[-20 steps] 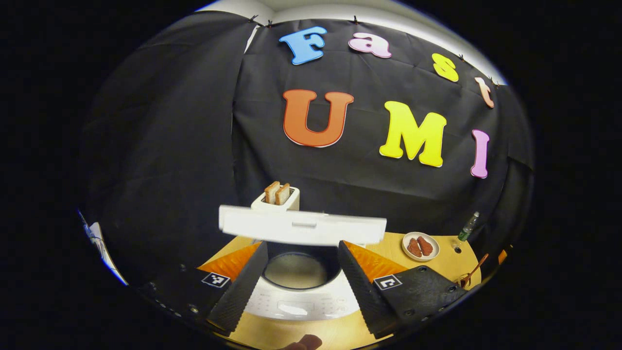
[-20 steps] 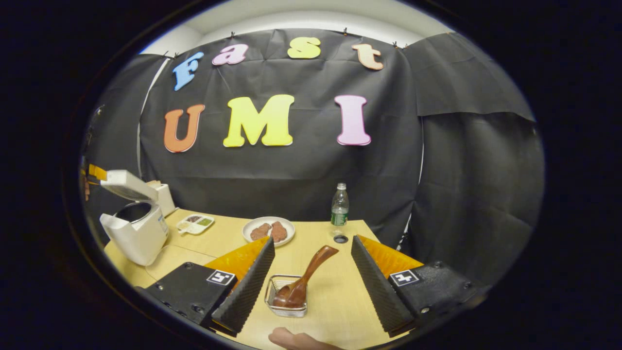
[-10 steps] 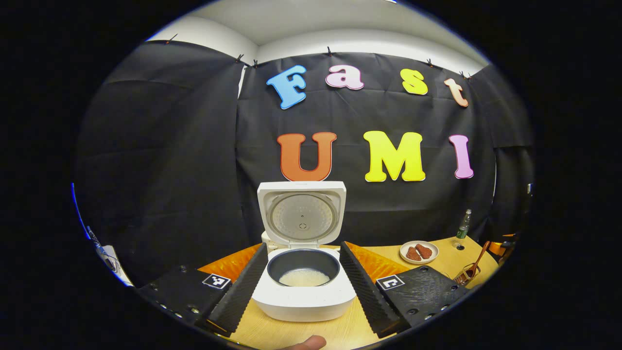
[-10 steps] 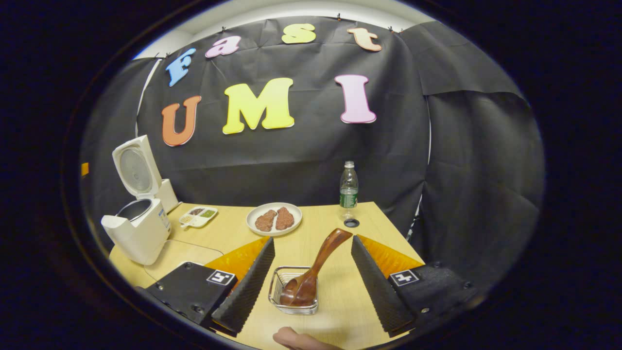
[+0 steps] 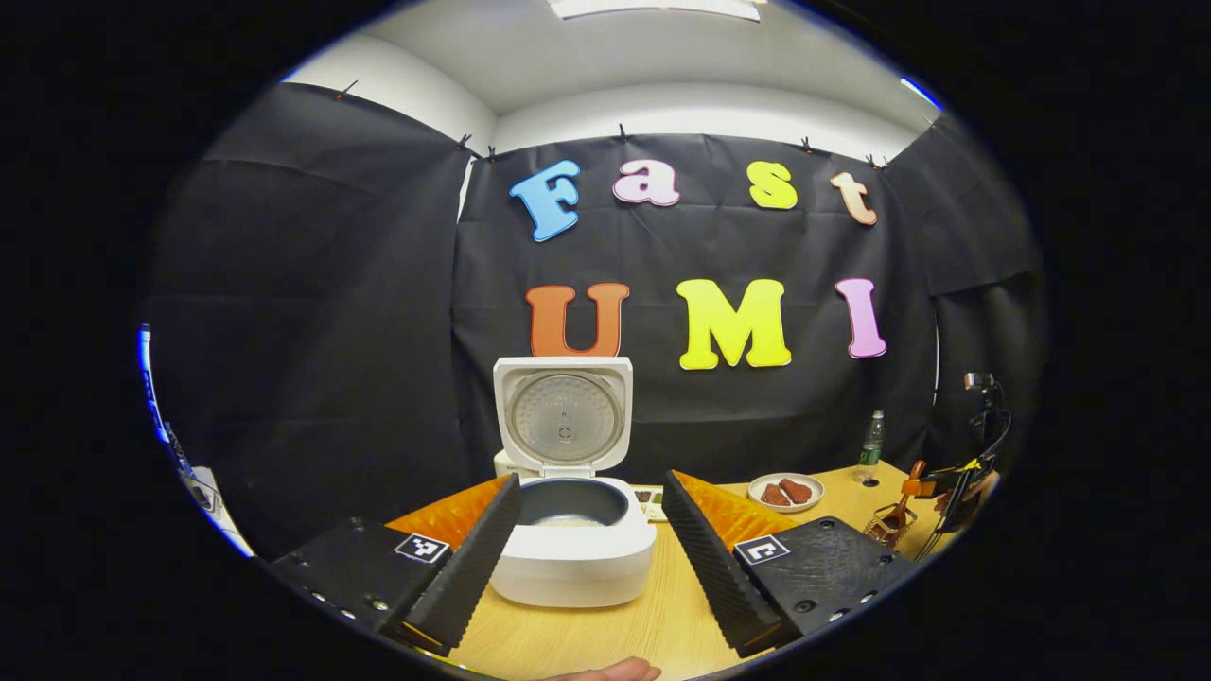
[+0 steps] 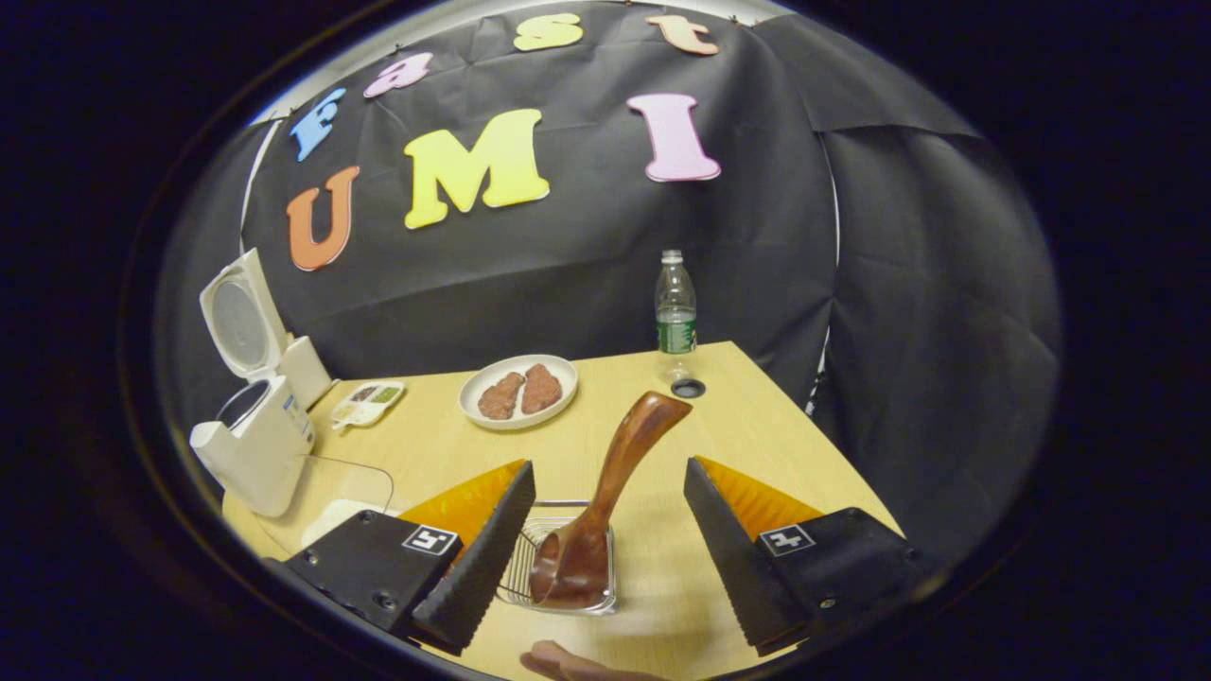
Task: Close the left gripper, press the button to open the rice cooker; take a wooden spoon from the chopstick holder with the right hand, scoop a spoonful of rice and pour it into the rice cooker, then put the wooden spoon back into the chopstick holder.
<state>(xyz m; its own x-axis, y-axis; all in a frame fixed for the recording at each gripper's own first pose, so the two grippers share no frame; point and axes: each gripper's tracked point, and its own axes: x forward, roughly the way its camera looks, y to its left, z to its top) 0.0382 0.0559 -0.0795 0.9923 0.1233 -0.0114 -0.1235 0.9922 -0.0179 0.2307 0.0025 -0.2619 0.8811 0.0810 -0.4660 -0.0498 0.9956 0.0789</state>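
The white rice cooker (image 5: 574, 558) stands on the wooden table with its lid (image 5: 564, 414) raised upright; some rice lies in its dark pot. My left gripper (image 5: 591, 558) is open and drawn back, with the cooker framed between its fingers without touching. In the right gripper view the same cooker (image 6: 254, 445) stands at far left. A brown wooden spoon (image 6: 605, 511) leans in a wire chopstick holder (image 6: 558, 572), handle tilted up to the right. My right gripper (image 6: 596, 558) is open just above the holder, its fingers on either side of the spoon, apart from it.
A white plate (image 6: 518, 391) with two brown pieces sits mid-table, a small sauce dish (image 6: 367, 402) nearer the cooker, and a water bottle (image 6: 675, 307) with a dark round hole (image 6: 688, 388) at the far edge. A clear lid or tray (image 6: 350, 487) lies beside the cooker.
The cooker lid has swung from half raised to fully upright. My left gripper has pulled back from the cooker. My right gripper has come closer over the holder and spoon.
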